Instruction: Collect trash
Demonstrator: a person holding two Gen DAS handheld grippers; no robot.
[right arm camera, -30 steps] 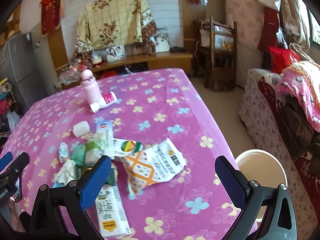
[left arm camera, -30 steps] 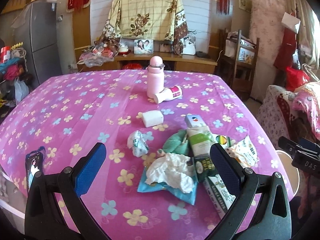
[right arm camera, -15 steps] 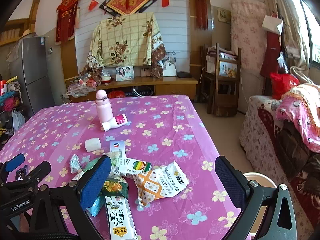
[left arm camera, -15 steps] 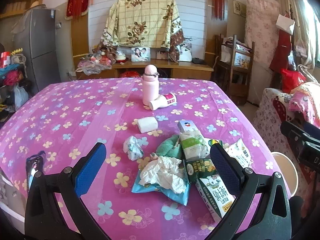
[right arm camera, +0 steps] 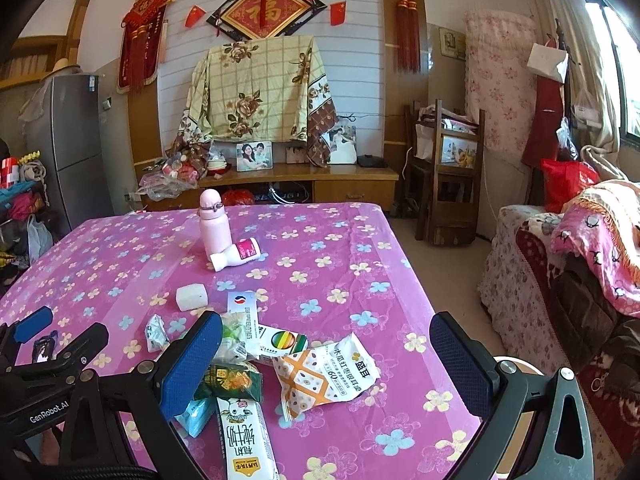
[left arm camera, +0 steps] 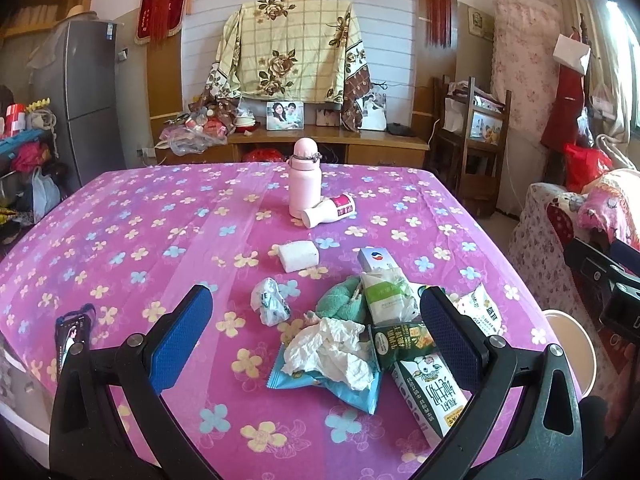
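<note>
A pile of trash lies on the pink flowered table point(left arm camera: 120, 240): a crumpled white tissue point(left arm camera: 332, 352) on a blue wrapper point(left arm camera: 352, 394), a green wrapper point(left arm camera: 340, 304), a milk carton point(left arm camera: 432, 388), a white and orange snack bag point(right arm camera: 320, 372) and a small crumpled wrapper point(left arm camera: 270, 302). My left gripper point(left arm camera: 316, 340) is open, held above the tissue. My right gripper point(right arm camera: 326, 364) is open above the snack bag. A white bin point(right arm camera: 516, 364) stands on the floor beside the table's right edge.
A pink bottle point(left arm camera: 305, 178) stands at mid-table with a small white bottle point(left arm camera: 330, 210) lying against it. A white block point(left arm camera: 298, 256) lies nearer. A phone point(left arm camera: 72, 336) lies at the left edge. A sofa point(right arm camera: 560, 280) is at the right.
Both grippers have risen and tilted up, so more of the room and wall shows. The trash has not moved. Both grippers stay open.
</note>
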